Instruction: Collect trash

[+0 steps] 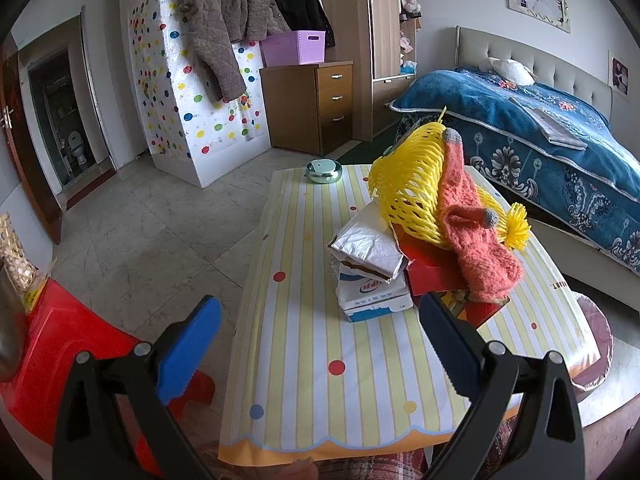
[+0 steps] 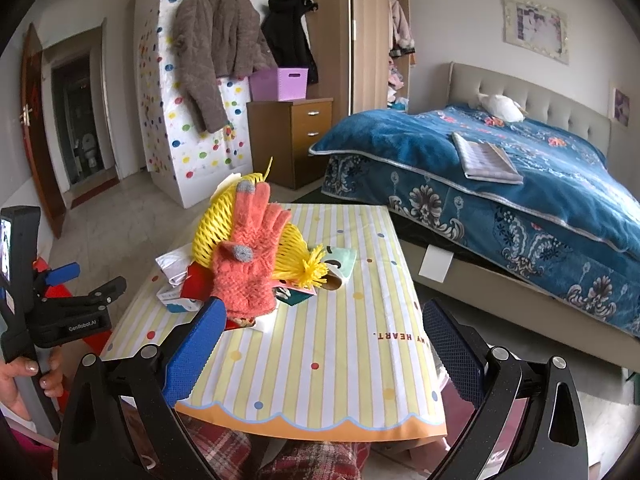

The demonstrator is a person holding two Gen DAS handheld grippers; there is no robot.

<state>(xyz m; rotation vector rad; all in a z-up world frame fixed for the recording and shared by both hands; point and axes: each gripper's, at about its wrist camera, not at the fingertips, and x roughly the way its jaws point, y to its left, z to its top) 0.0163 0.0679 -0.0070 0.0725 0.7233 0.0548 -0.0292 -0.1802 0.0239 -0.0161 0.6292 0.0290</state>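
Note:
A pile lies on the striped table [image 1: 320, 380] [image 2: 340, 360]: yellow foam netting [image 1: 404, 184] [image 2: 216, 224], an orange knit glove [image 1: 476, 240] [image 2: 248, 264] on top, a silver foil packet [image 1: 368, 248], a white and blue carton [image 1: 372, 296], a red box [image 1: 432, 268]. A small mint carton [image 2: 340, 260] lies to the right of the pile. My left gripper [image 1: 320, 332] is open and empty, just short of the carton. It also shows in the right wrist view [image 2: 86, 280]. My right gripper [image 2: 320, 332] is open and empty, above the table's near part.
A round metal dish [image 1: 324, 171] sits at the table's far edge. A red plastic stool [image 1: 60, 340] stands left of the table. A bed with a blue blanket [image 2: 520, 184] is close on the right. A wooden drawer unit [image 1: 316, 100] stands behind.

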